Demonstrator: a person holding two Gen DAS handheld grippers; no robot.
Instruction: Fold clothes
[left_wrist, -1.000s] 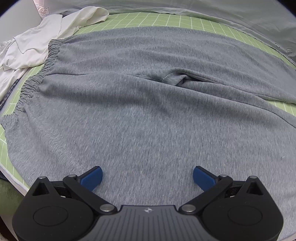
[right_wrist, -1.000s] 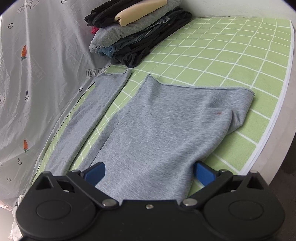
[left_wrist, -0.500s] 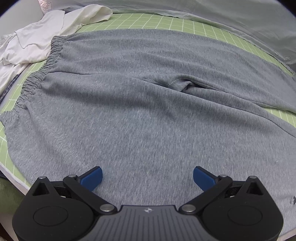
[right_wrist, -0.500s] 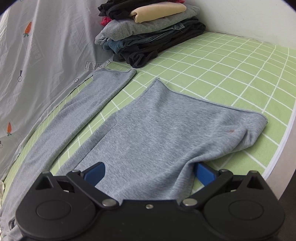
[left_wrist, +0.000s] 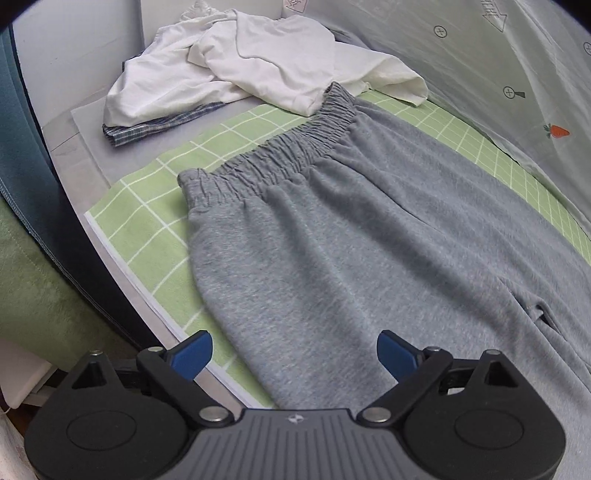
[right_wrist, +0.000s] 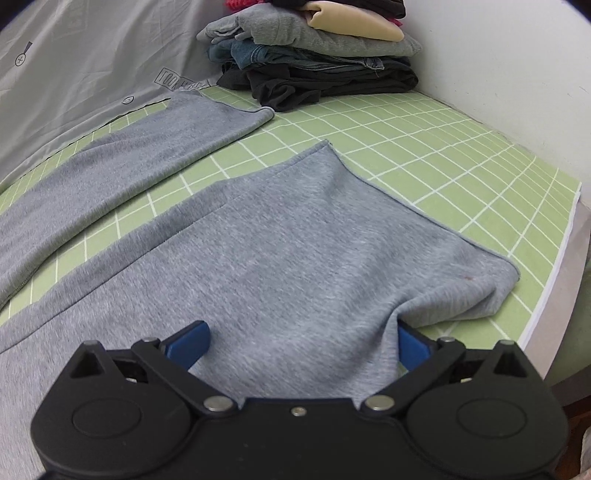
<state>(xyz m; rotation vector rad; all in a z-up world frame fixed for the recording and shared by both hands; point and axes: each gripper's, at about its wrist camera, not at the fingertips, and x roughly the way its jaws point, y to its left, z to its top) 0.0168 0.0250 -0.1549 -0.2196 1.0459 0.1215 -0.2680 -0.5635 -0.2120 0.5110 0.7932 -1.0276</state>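
Observation:
Grey sweatpants (left_wrist: 369, 240) lie flat on a green grid mat (left_wrist: 147, 206), with the elastic waistband (left_wrist: 280, 147) at the far left. My left gripper (left_wrist: 293, 347) hangs over the pants' near side edge below the waistband. Its jaws are closing, still wide, with grey cloth between them and the pads not pressing it. In the right wrist view both legs show: the near leg (right_wrist: 295, 240) and the far leg (right_wrist: 147, 147). My right gripper (right_wrist: 301, 332) stands open astride the near leg's edge, its right finger (right_wrist: 410, 343) tucked against a raised fold.
A heap of white clothes (left_wrist: 240, 62) lies beyond the waistband. A stack of folded clothes (right_wrist: 314, 55) stands past the leg hems by a white wall (right_wrist: 498, 55). A grey printed sheet (right_wrist: 74, 55) borders the mat's far side. The mat's edge (right_wrist: 554, 266) is near on the right.
The left gripper has moved along the pants to the waistband end and rolled; its jaws stand slightly narrower. The right gripper has rolled and shifted along the near leg toward the hem.

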